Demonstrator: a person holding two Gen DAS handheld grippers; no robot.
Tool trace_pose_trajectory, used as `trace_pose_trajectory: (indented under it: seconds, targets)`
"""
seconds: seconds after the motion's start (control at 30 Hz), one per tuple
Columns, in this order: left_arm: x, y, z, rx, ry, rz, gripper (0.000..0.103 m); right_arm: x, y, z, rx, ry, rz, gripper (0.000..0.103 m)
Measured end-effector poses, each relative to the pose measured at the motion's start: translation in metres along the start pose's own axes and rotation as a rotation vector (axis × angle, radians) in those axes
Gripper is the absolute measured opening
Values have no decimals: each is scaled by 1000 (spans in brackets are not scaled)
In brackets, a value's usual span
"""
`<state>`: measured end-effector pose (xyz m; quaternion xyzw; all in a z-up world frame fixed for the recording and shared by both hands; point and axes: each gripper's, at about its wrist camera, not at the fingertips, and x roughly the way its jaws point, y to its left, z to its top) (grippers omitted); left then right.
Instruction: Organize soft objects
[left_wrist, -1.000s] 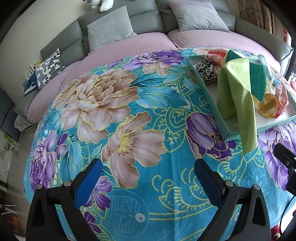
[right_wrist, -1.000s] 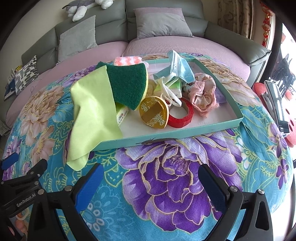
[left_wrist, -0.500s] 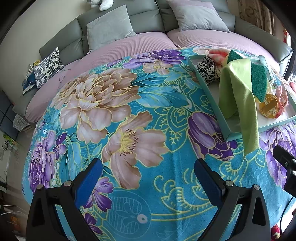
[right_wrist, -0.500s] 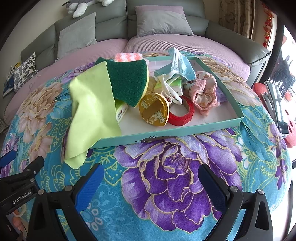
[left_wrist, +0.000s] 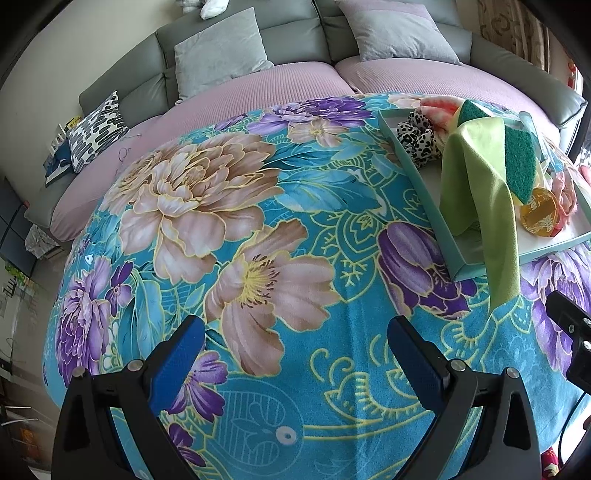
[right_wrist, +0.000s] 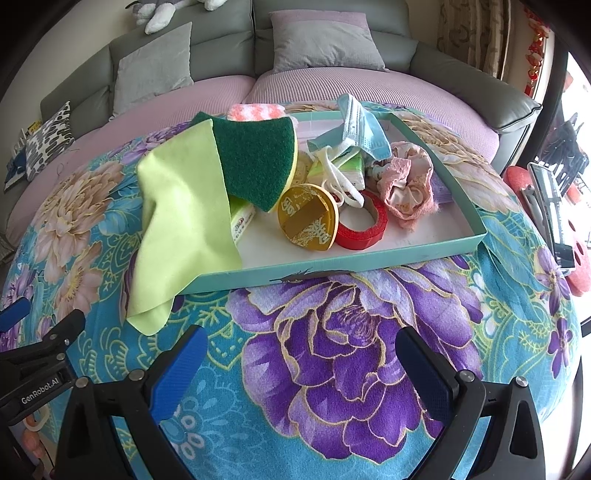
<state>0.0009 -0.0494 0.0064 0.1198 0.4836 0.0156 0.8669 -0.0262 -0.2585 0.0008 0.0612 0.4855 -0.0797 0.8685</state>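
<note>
Both grippers gape empty; right gripper sits nearer the lime cloth (probably microfibre), draped lengthwise over the tray rim, upper left of its fingers.

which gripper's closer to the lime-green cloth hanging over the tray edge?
Right, narrowly. The green cloth hangs just ahead-left of the right gripper. The left gripper faces bare blanket, with the cloth off to its right. Both are open, neither touching it.
</note>
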Motion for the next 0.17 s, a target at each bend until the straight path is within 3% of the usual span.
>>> trace_pose_trajectory:
  seconds: [0.17]
  targets:
    - [-3,1,0,-11,-20,-9,99,0,0,0,0,-1,0,103]
